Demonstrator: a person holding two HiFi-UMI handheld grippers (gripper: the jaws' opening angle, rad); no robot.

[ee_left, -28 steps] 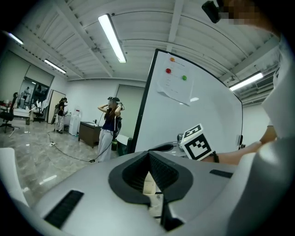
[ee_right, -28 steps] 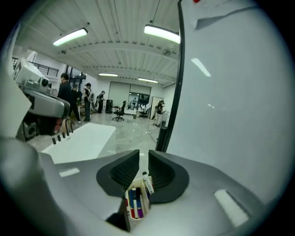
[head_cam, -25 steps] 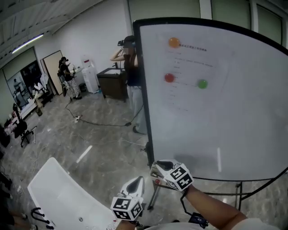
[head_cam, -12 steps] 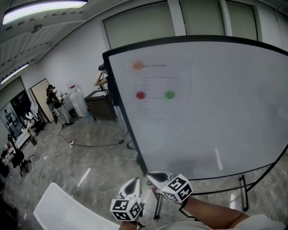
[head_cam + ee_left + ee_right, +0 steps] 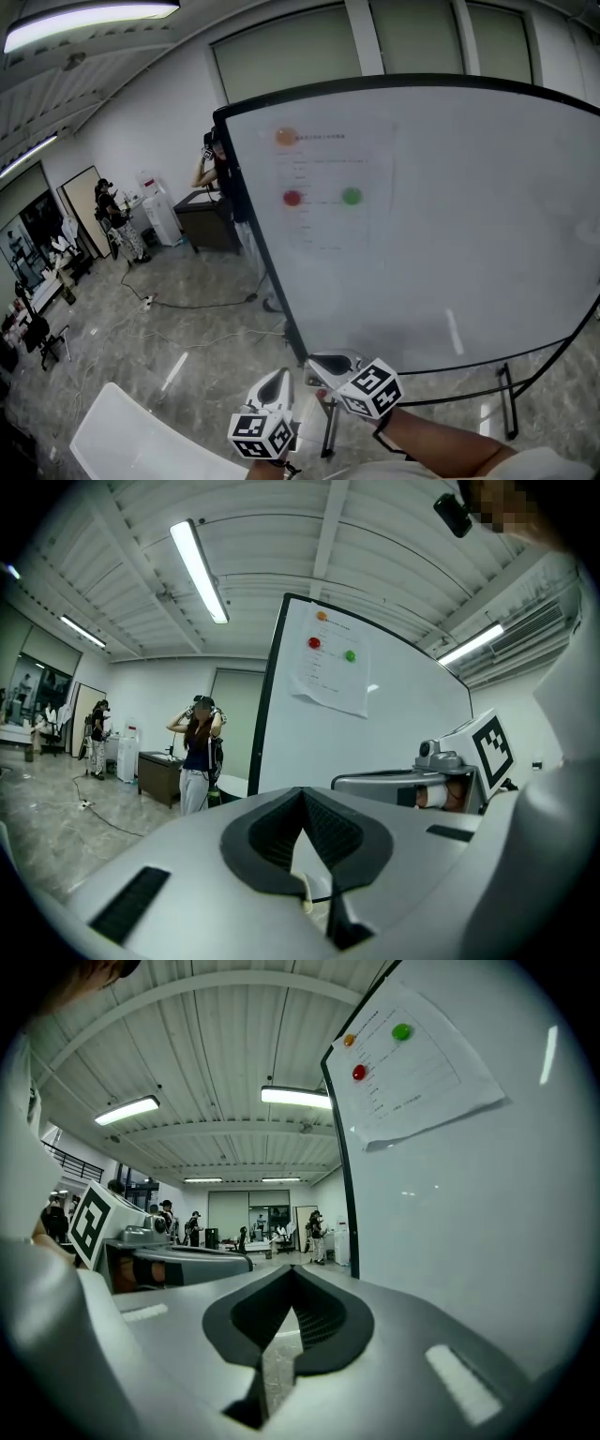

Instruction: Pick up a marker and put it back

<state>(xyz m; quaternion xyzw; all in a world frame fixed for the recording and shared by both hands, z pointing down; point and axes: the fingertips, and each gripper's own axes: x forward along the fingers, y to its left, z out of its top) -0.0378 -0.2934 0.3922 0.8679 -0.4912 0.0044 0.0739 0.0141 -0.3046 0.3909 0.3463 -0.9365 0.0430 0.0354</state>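
Note:
No marker shows in any view. A large whiteboard (image 5: 450, 216) on a wheeled stand fills the right of the head view, and a paper sheet (image 5: 328, 187) hangs on it under orange (image 5: 285, 137), red (image 5: 292, 198) and green (image 5: 351, 196) magnets. My left gripper (image 5: 278, 382) and right gripper (image 5: 321, 362) are low in front of the board's lower left corner, side by side. Both are shut with nothing between the jaws, as the left gripper (image 5: 302, 791) and right gripper (image 5: 292, 1269) views confirm.
A person (image 5: 225, 183) stands behind the board's left edge, near a dark desk (image 5: 208, 220). Other people (image 5: 108, 211) are far off at the left. A cable (image 5: 187, 302) lies on the grey floor. A white surface (image 5: 141, 441) sits at the bottom left.
The head view has lifted and swung, so the whiteboard sits higher and more to the centre. Both grippers stay low and shut, close together.

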